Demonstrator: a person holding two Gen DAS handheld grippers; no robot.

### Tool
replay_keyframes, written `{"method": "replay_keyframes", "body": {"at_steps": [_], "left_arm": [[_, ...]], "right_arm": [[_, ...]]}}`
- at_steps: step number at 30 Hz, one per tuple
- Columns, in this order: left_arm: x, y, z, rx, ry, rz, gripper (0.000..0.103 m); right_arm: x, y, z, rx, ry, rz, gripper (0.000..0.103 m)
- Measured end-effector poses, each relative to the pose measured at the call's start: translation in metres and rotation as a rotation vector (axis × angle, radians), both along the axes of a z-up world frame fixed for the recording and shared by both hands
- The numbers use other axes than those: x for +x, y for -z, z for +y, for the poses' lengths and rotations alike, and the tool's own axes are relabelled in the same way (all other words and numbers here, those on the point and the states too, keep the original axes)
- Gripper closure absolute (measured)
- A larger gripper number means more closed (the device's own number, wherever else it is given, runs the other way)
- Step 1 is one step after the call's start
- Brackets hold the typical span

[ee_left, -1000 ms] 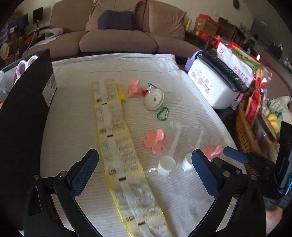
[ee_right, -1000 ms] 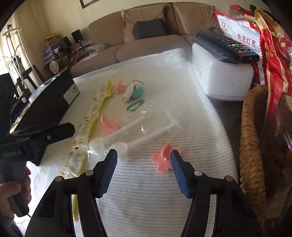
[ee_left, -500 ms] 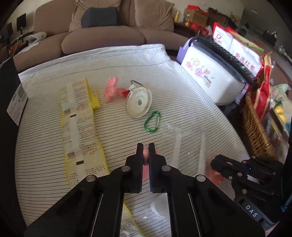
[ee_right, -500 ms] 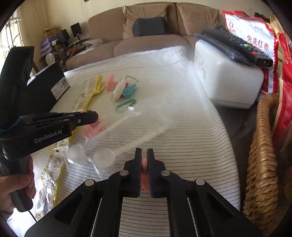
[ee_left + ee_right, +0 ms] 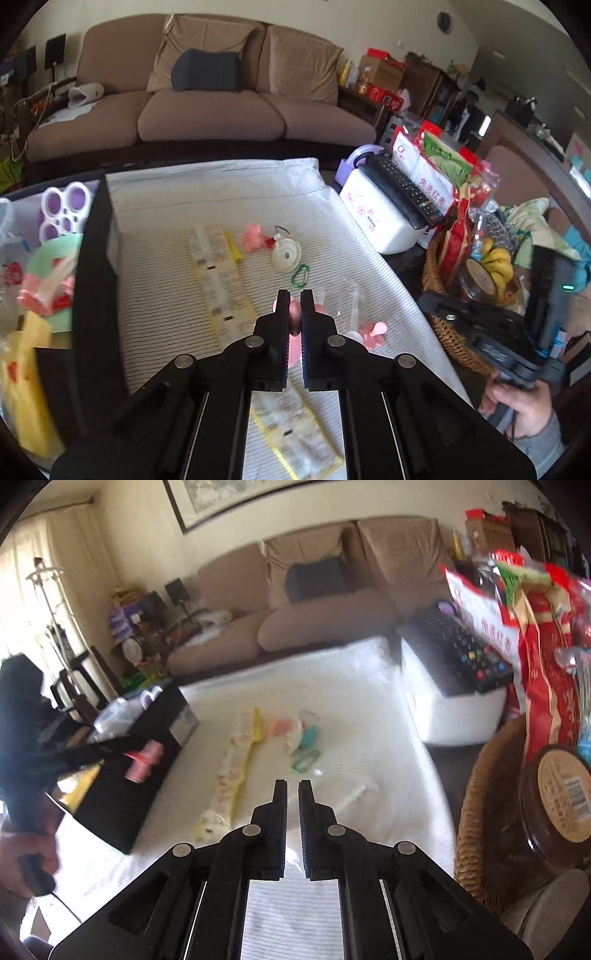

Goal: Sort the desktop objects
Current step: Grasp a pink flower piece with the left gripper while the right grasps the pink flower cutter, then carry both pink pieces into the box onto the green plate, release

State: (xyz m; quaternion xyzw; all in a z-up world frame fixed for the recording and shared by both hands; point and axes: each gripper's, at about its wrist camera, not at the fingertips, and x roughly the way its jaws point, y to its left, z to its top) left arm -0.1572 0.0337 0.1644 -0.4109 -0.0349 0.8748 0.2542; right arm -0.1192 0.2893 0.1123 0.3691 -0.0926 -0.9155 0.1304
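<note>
Covering the table, a striped white cloth (image 5: 177,295) carries a long yellow-edged packet strip (image 5: 218,280), a green carabiner (image 5: 301,275) and another pink flower clip (image 5: 373,328) — while the left gripper (image 5: 294,314) pinches a pink flower clip (image 5: 294,314) above it; the right gripper (image 5: 291,786) is closed, nothing visible between its fingers.

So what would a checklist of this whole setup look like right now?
Surface: white striped cloth, lying flat.
Job's things: pink flower clip held in the left tool; second flower clip, sachet strip, green carabiner and clear scoops on the cloth.
Clutter: black box, white box bearing a remote, wicker basket.
Tools: left tool shut on the pink flower clip; right tool shut, nothing seen in it.
Cables: thin cable below the left hand.
Surroundings: brown sofa.
</note>
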Motion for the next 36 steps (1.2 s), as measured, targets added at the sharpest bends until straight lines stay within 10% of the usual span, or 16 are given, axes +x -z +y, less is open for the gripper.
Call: {"method": "replay_keyframes", "body": {"at_steps": [9,11,14,26,36], "left_arm": [[0.012,-0.036,-0.076,-0.005,-0.051,0.015,0.098],[0.008,-0.039,-0.102,-0.02,-0.09,0.023,0.098],[0.0,-0.036,-0.143,-0.031,-0.15,0.007,0.098],[-0.034,0.001,-0.224,-0.037,-0.237,-0.096,0.098],[-0.094,0.029,-0.238,-0.037,-0.273,-0.202,0.098]], "right_arm": [[-0.024,0.077,-0.01,0.167,0.035,-0.118,0.069],[-0.029,0.086,-0.014,0.203,0.018,-0.13,0.099],[-0.031,0.092,-0.009,0.18,0.026,-0.135,0.1],[-0.022,-0.031,-0.037,0.038,-0.107,-0.006,0.1],[-0.082,-0.072,-0.242,-0.069,-0.427,-0.016,0.1]]}}
